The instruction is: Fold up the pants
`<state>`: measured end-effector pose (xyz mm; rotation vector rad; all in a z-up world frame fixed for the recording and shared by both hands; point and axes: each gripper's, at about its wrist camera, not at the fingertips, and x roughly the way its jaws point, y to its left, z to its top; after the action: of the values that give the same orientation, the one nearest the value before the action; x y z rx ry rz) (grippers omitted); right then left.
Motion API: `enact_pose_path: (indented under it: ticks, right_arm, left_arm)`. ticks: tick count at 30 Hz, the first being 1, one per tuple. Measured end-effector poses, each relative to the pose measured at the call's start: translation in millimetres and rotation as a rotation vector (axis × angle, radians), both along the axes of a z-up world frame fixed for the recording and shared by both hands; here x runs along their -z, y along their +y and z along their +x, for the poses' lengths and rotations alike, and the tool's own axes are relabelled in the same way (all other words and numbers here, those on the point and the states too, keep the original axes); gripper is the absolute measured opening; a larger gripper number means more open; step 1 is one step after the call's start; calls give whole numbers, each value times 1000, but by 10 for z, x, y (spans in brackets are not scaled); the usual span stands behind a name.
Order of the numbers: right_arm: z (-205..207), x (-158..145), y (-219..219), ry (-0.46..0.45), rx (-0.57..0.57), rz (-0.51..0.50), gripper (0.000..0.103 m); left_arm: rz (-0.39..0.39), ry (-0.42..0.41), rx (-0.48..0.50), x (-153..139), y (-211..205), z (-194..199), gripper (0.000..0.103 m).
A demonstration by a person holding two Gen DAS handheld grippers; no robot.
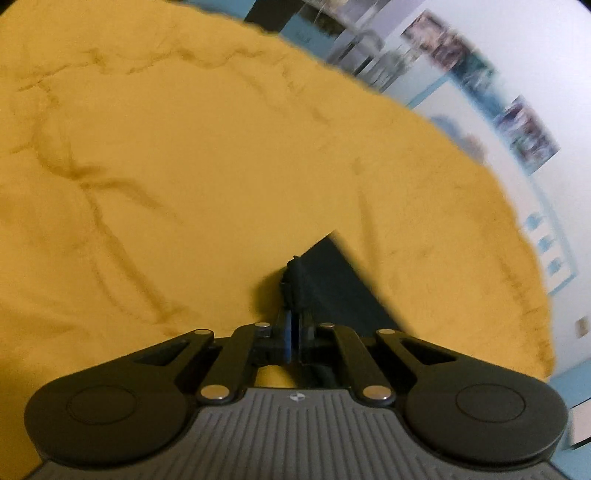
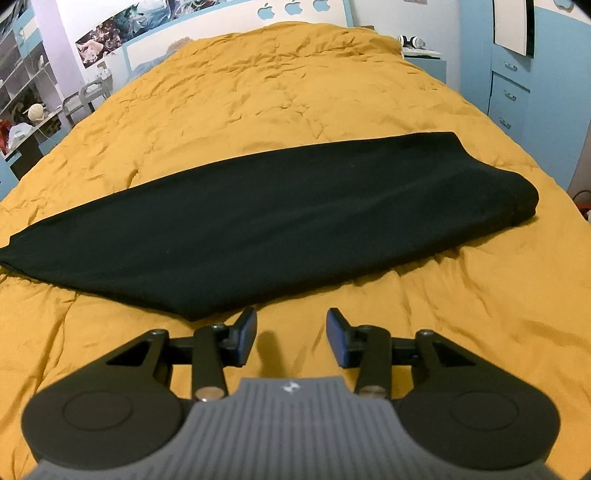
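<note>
Black pants (image 2: 258, 221) lie folded lengthwise across the yellow bedcover (image 2: 295, 92), running from the far left edge to a thick end at the right. My right gripper (image 2: 291, 332) is open and empty, hovering just in front of the pants' near edge. In the left wrist view my left gripper (image 1: 293, 295) is shut on a bunched end of the black pants (image 1: 332, 280), which stretch away to the right over the bedcover (image 1: 184, 184). This view is motion-blurred.
The bed fills most of both views. A white headboard with apple cut-outs (image 2: 295, 9) stands at the far end. A blue drawer unit (image 2: 509, 96) is on the right, shelves and a desk (image 2: 26, 122) on the left. Posters (image 1: 528, 136) hang on the wall.
</note>
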<state>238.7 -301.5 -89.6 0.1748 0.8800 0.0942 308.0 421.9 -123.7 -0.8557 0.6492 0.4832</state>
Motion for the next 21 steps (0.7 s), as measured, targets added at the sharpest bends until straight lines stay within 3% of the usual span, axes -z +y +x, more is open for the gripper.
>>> enact_pose_path:
  ticks: [4, 5, 8, 13, 14, 16, 17, 21]
  right_arm:
    - [6, 0, 18, 1, -4, -4, 38]
    - [11, -1, 14, 1, -9, -10, 38]
    - [27, -13, 14, -8, -19, -33, 38]
    - [70, 19, 15, -16, -23, -20, 38]
    - [79, 31, 15, -16, -22, -18, 38]
    - [91, 35, 23, -18, -19, -11, 38]
    - [93, 30, 22, -20, -20, -8, 38]
    - [74, -4, 2, -42, -34, -19, 38]
  left_arm:
    - [-84, -12, -55, 228, 39, -28, 5]
    - [-114, -16, -83, 264, 69, -43, 13]
    - [-193, -69, -123, 318, 128, -158, 22]
    - [-195, -109, -129, 339, 63, -122, 45]
    - [-187, -110, -135, 337, 41, -91, 44]
    - [-148, -100, -127, 302, -22, -32, 22]
    - [-122, -102, -125, 254, -55, -56, 4]
    - [9, -143, -87, -125, -268, -11, 3]
